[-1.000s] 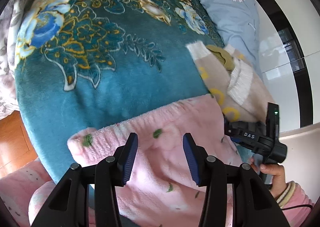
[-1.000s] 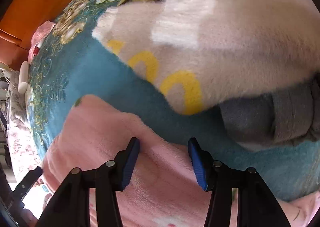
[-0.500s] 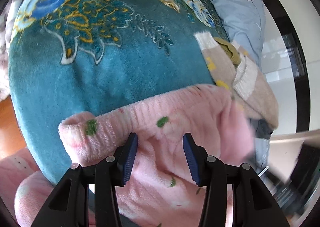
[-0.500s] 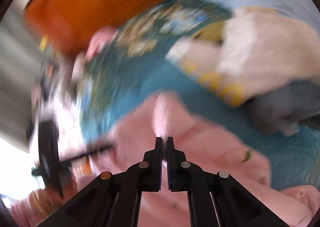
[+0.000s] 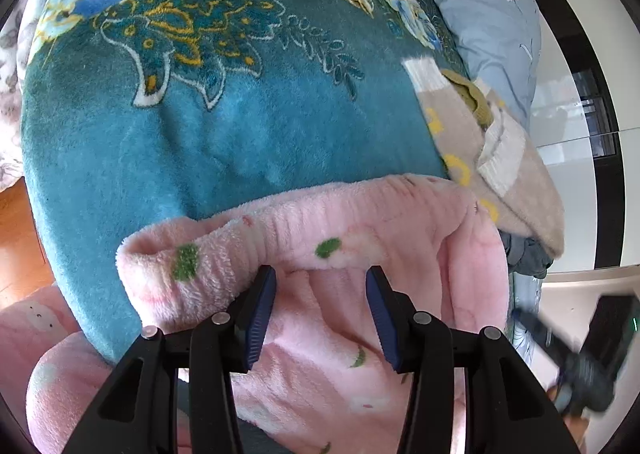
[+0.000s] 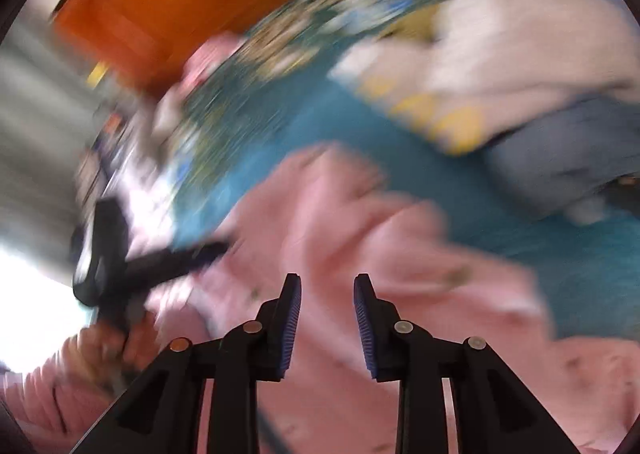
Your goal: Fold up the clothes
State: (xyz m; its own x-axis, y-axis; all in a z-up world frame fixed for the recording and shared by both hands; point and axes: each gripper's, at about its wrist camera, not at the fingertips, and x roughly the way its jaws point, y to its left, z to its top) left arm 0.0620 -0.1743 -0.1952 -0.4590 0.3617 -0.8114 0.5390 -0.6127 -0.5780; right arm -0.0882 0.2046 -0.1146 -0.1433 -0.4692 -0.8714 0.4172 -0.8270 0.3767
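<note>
Since the earlier frames, the right tool had let go of the pink fleece garment it pinched shut half a second before, its jaws having just been opening, and it had lifted clear of the cloth; its own view was heavily blurred, and nothing lay between its blue pads. From the left wrist view that right tool was a dark smear at the lower right edge, no longer beside the garment's near corner as it was a second ago. The left tool hovered low over the garment with its jaws parted and unchanged, the ribbed cuffed edge of the fleece just ahead of its fingertips and no cloth clamped between the pads. The pink garment lay on the near edge of the bed, its right side now folded over toward the middle, with green leaf spots showing on the rolled hem. It rested on a teal floral blanket that covered the bed. To the right, touching the garment's far corner, lay a beige fleece garment with yellow letters and white ribbed trim, with a grey garment partly under it. Behind these sat a light blue pillow printed with daisies.
</note>
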